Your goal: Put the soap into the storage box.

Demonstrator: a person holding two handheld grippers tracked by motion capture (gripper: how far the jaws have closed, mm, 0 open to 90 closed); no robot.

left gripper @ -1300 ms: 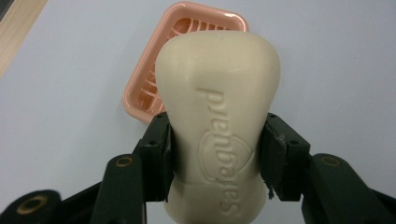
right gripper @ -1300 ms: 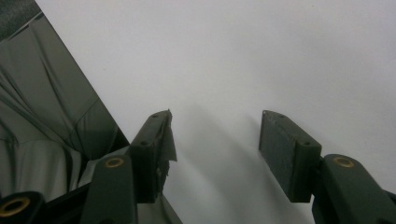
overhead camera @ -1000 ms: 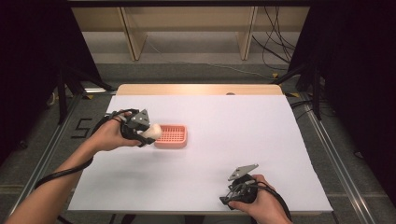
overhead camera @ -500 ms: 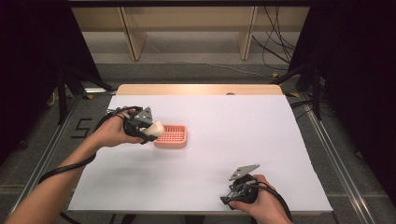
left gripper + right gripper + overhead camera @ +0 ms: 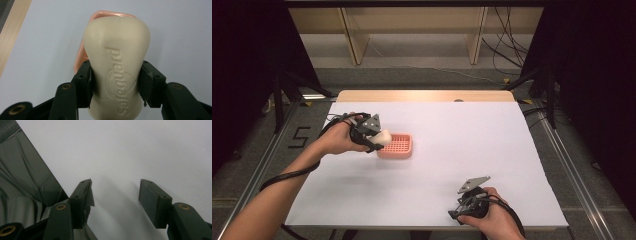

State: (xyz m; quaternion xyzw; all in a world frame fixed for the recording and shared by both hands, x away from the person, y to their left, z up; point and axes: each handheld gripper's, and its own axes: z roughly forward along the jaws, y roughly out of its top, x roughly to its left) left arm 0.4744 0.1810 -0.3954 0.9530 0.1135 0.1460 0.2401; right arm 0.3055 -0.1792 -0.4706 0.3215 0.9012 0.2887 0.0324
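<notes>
A cream bar of soap [image 5: 117, 67] with raised lettering sits between the pads of my left gripper [image 5: 116, 86], which is shut on it. In the high view the soap [image 5: 382, 136] hangs just above the left rim of a pink slatted soap dish [image 5: 397, 146], with the left gripper [image 5: 377, 136] beside that rim. The pink dish [image 5: 79, 56] peeks out behind the soap in the left gripper view. My right gripper [image 5: 457, 212] rests near the table's front edge at the right, and its jaws [image 5: 115, 198] stand open with nothing between them.
A white sheet [image 5: 472, 145] covers the table, with a strip of wooden tabletop [image 5: 422, 96] at the far edge. Cables trail from both grippers. Wooden shelf legs [image 5: 476, 37] and dark drapes stand beyond the table. The front table edge [image 5: 47, 173] lies close by the right gripper.
The left hand has shifted the soap slightly toward the dish. The right hand has not moved.
</notes>
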